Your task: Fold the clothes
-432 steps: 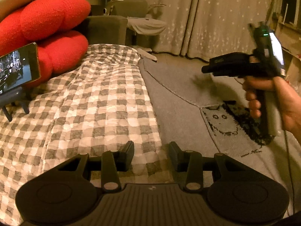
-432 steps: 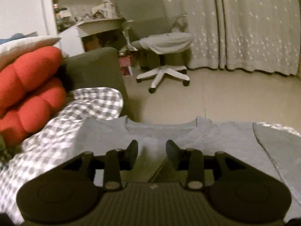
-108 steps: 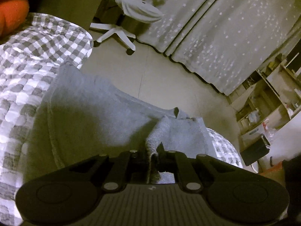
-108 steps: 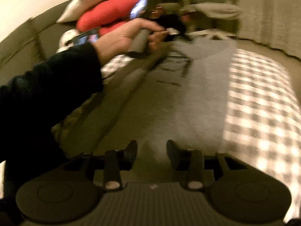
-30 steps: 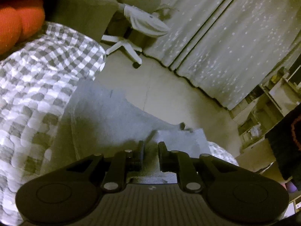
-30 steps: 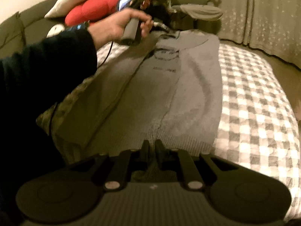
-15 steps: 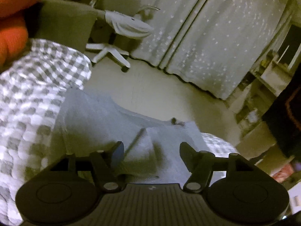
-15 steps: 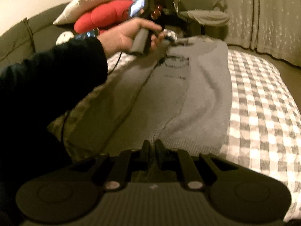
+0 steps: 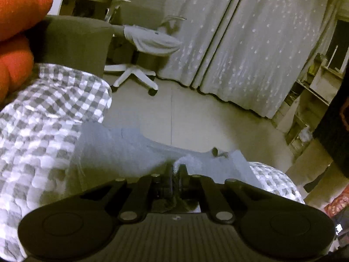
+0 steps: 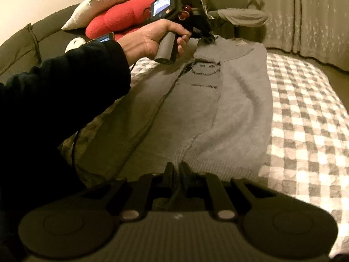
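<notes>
so far the grey sweater (image 10: 229, 109) lies lengthwise on the checked bed (image 10: 305, 113), one side edge already laid inward; right claw (image 10: 176, 170) pinches its hem, left claw (image 9: 176, 170) pinches cloth at the collar end. cross folds remain; the near side sits in shadow.

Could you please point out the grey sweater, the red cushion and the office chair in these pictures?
grey sweater (image 10: 235, 113): right wrist view, on its front panel.
red cushion (image 10: 122, 17): right wrist view, on its upper lobe.
office chair (image 9: 152, 41): left wrist view, on its covered seat.
</notes>
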